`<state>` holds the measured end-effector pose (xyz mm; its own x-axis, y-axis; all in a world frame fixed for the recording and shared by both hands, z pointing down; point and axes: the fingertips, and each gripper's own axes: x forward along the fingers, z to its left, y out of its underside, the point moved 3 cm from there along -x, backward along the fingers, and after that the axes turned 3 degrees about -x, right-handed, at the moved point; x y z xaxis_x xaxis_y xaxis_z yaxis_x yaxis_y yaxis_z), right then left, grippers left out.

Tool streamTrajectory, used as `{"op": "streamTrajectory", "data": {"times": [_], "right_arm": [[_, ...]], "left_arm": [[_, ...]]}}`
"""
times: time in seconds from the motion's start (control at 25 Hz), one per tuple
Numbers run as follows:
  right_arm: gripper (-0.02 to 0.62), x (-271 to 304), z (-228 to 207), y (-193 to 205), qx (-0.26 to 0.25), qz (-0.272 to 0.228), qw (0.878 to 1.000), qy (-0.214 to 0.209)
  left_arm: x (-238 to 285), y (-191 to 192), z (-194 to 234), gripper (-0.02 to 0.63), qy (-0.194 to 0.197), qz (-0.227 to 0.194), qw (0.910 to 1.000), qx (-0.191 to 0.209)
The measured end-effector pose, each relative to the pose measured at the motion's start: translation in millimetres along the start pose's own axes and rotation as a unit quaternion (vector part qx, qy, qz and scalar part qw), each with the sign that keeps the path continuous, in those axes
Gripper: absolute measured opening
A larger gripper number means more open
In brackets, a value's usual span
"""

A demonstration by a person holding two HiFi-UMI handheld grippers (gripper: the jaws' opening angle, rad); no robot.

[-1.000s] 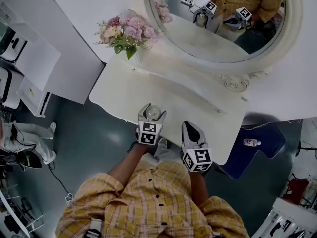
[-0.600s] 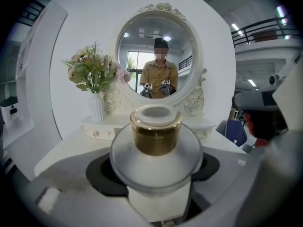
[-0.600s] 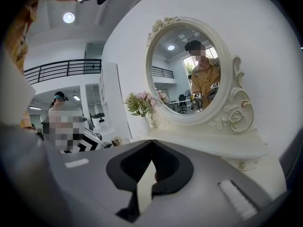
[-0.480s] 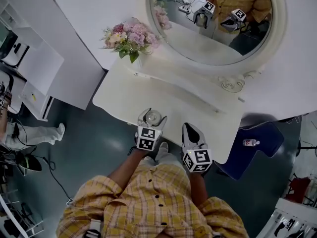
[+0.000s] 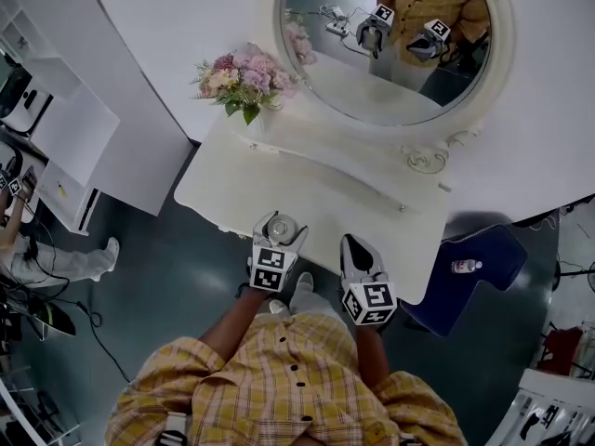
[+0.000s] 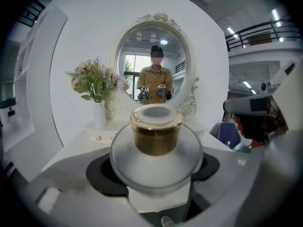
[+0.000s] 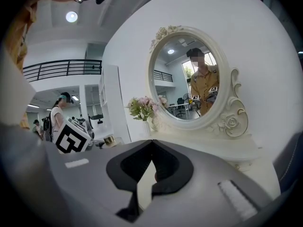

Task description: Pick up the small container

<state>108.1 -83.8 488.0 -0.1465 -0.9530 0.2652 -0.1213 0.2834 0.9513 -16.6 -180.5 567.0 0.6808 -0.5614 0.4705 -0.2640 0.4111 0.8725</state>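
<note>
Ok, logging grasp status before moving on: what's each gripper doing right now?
Left gripper: closed on the small container.
Right gripper: closed, nothing in it.

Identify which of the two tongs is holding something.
The left tongs, shut on the gold-capped jar; the right tongs are shut and empty.

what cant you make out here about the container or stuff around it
Base of the small container: left gripper view, its own bulging body hides it; whether it touches the table is unclear.
Its contents: frosted glass and gold cap hide them.
Bottle label: head view, too small.
</note>
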Motion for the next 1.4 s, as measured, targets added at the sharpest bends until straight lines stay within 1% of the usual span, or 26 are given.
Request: {"op": "streamTrajectory", "data": {"times": [0.16, 0.4, 0.6, 0.76, 1.04, 1.4], "right_arm": [[0.003, -6, 5, -2, -0.001, -0.003, 1.000, 0.003], [0.003, -15, 13, -8, -0.004, -0.008, 1.000, 0.003], [0.003, -23, 16, -18, -0.011, -0.016, 1.000, 0.003], [0.003, -28, 15, -21, -0.017, -0.018, 1.000, 0.003], [0.002, -33, 11, -27, -0.019, -0.023, 1.000, 0.008], [0.002, -34, 8, -35, -0.020, -0.037, 0.999, 0.011]], "left_arm": [[-14, -7, -1, 0.341, 0.001, 0.000, 1.0000, -0.003], [-35, -23, -4, 0.341, 0.000, -0.025, 0.9997, -0.006], [-46, -33, -6, 0.341, 0.006, -0.036, 0.9993, -0.011], [-48, -43, -10, 0.341, 0.011, -0.046, 0.9989, -0.002], [-56, -58, -16, 0.341, 0.014, -0.069, 0.9975, 0.002], [-68, -78, -15, 0.342, 0.008, -0.100, 0.9949, 0.007]]}}
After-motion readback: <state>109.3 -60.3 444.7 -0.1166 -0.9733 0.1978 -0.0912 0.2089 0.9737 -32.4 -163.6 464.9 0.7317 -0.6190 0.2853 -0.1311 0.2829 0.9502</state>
